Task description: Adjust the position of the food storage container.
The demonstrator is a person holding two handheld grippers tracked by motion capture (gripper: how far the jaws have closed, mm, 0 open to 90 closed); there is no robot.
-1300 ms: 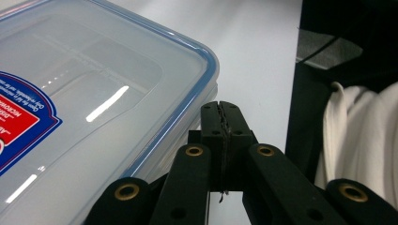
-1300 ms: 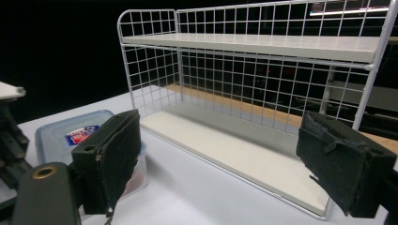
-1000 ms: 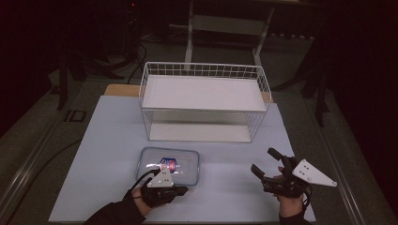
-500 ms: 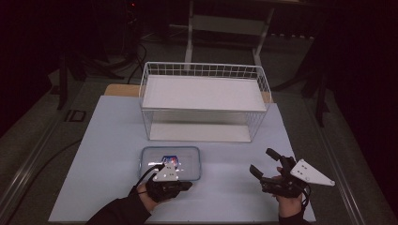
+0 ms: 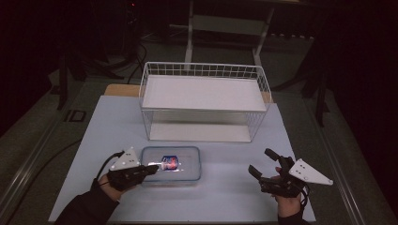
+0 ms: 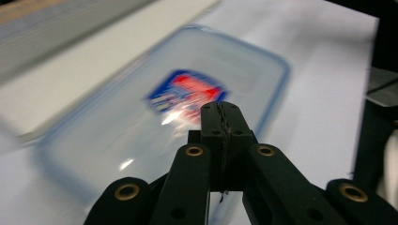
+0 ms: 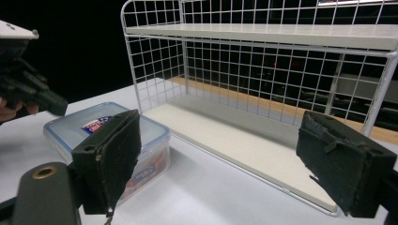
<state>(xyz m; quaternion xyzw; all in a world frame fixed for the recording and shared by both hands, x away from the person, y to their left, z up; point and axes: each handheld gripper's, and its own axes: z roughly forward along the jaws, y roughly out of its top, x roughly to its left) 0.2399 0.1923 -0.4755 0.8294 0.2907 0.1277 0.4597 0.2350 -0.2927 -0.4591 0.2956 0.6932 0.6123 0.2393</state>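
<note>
Looking down from the high view, we find the box [image 5: 171, 164], a clear lidded one with a red-and-blue label, lying flat on the bench [image 5: 225, 187] near its front edge, just in front of the wire rack [image 5: 204, 101]. The left hand-held gripper [image 5: 154, 168] sits at the box's left end, its tip over the lid's left part and pointing toward the label. In the left gripper view its jaws are pressed together with nothing between them, and the box [image 6: 155, 122] spreads out just beyond and under the tip, label straight ahead; the picture is blurred, so we cannot tell whether the tip touches the lid.

The right hand-held gripper [image 5: 264, 162] is well apart from the box, off to its right over bare bench, jaws spread wide and empty. In the right gripper view the box [image 7: 94, 124] stands to the left, behind that gripper's left jaw, with the rack [image 7: 263, 70] filling the middle and right. The left hand-held gripper [image 7: 56, 107] shows at the far left there, its tip above the box's far end.

The rack has two levels, a lower board resting on the bench and an upper shelf. The box is outside it, in front of the lower board's left half.
</note>
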